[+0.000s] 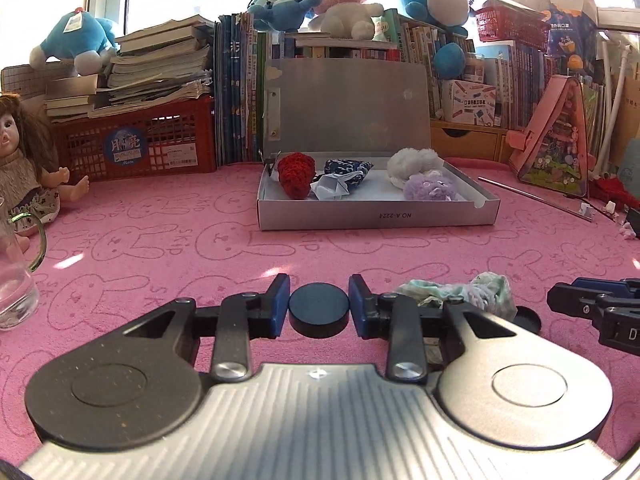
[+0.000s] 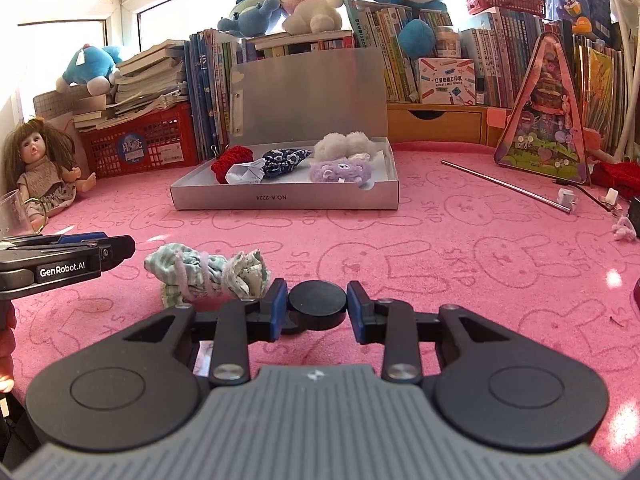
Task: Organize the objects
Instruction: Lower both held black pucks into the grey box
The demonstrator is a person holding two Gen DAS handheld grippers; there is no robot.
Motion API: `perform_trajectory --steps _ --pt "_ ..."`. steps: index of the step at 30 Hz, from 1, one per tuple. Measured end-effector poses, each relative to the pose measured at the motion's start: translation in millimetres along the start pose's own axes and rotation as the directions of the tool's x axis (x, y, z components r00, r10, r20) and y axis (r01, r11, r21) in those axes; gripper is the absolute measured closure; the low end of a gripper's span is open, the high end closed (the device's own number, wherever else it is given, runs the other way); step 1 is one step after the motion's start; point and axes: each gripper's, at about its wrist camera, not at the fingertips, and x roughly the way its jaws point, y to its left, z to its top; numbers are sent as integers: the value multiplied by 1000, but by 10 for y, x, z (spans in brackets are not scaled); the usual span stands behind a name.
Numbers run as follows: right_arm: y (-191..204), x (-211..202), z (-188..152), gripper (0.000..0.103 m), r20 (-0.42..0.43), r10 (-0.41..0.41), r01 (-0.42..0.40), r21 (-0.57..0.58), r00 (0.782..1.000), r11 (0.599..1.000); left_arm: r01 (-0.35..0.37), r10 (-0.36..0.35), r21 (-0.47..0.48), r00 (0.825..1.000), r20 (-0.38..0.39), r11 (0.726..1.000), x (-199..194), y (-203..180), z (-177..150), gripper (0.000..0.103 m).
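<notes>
Left gripper (image 1: 319, 308): black linkage arms, blue rubbery pads, ribbed grey housing; clenched on a black disc (image 1: 319, 314), which sits flush between both pads.
Black disc (left): short flat cylinder, matte, smooth round top, straight rim.
Right gripper (image 2: 317, 307): same build; pads pinch a second black disc (image 2: 317, 309) at its rim.
Second black disc: identical matte puck, casting a shadow on the cloth beneath it.
Cloth bundle (image 2: 208, 276): pale green striped fabric, crumpled into a roll, wound with light cord; lies on the cover between the two grippers, just beside the right gripper's left pad.
Table cover (image 2: 460, 248): pink towelling, nubby pile, embossed rabbit outlines and lettering.
Grey box (image 1: 376, 216): shallow rectangular card tray, smooth silvery finish, hinged lid standing upright at the back; well beyond both grippers.
Box contents: red crocheted piece (image 1: 294, 176), navy patterned fabric pouch (image 1: 348, 170), folded white paper (image 1: 332, 190), white fluffy item (image 1: 414, 164), lilac fluffy item (image 1: 428, 188).
Doll (image 2: 42, 172): brown shaggy hair, knit dress, seated at the left edge.
Metal rod (image 2: 506, 185): thin, straight, shiny, lying right of the box.
Backdrop: a red lattice plastic crate (image 1: 136, 144) under stacked books.
</notes>
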Motion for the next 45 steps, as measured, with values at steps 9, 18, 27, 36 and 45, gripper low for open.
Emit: perform_trajectory --steps 9,18,27,36,45 --pt "-145 186 291 65 -2 7 -7 57 1000 998 17 -17 -1 999 -36 1000 256 -16 327 66" --pt "-236 388 523 65 -7 5 -5 76 1000 997 38 -38 8 998 -59 999 463 -108 459 66" --pt "-353 583 719 65 -16 4 -3 102 1000 995 54 -56 -27 997 -49 998 629 -35 632 66" --pt "-448 805 965 65 -14 15 -14 110 1000 994 74 -74 -43 997 -12 996 862 44 891 66" --pt "-558 1125 1203 65 -63 51 -43 132 997 990 98 -98 -33 995 -21 995 1222 98 1147 66"
